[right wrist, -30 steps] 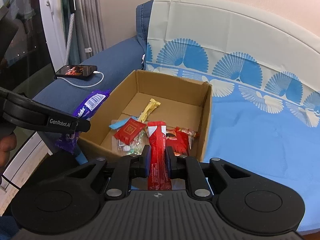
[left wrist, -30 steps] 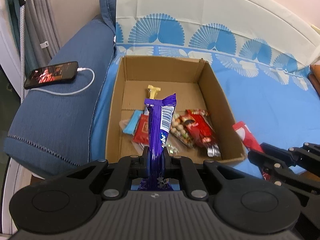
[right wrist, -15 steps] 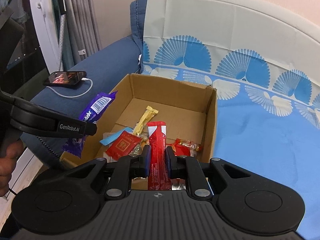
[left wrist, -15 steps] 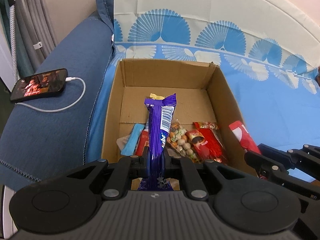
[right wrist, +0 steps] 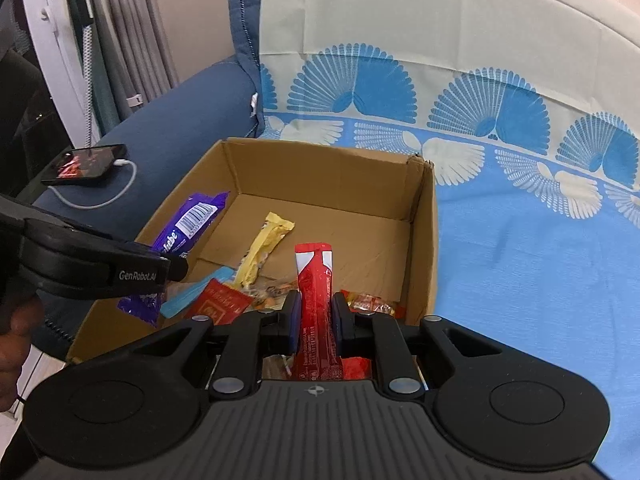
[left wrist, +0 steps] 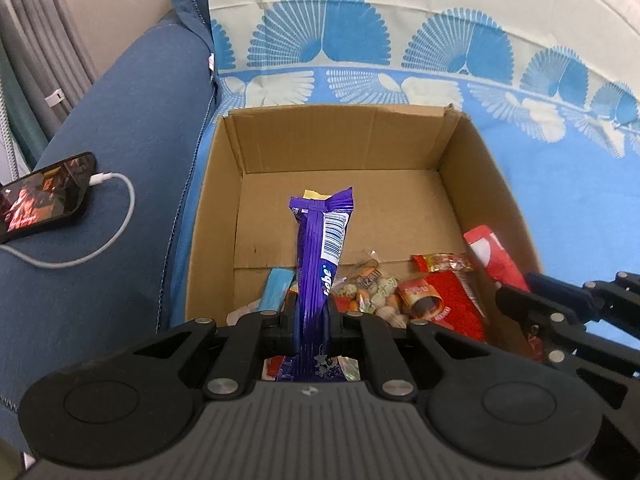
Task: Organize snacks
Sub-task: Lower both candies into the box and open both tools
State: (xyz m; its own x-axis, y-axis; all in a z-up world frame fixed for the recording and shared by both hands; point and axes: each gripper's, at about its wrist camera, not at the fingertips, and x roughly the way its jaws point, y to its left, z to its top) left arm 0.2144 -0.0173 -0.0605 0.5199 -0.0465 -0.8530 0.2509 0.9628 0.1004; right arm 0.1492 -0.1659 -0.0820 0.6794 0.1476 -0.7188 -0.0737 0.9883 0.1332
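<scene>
While both grippers clamp snacks | phone (left wrist: 44, 196) charges on armrest beside cardboard box (left wrist: 224, 248)

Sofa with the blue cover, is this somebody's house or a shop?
Most likely a home living room. The blue sofa wears a fan-patterned cover, a phone charges on its armrest, and curtains hang beside it. A cardboard box of snacks sits on the seat.

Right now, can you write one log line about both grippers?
left gripper: shut on purple bar | right gripper: shut on red stick | both over cardboard box
</scene>
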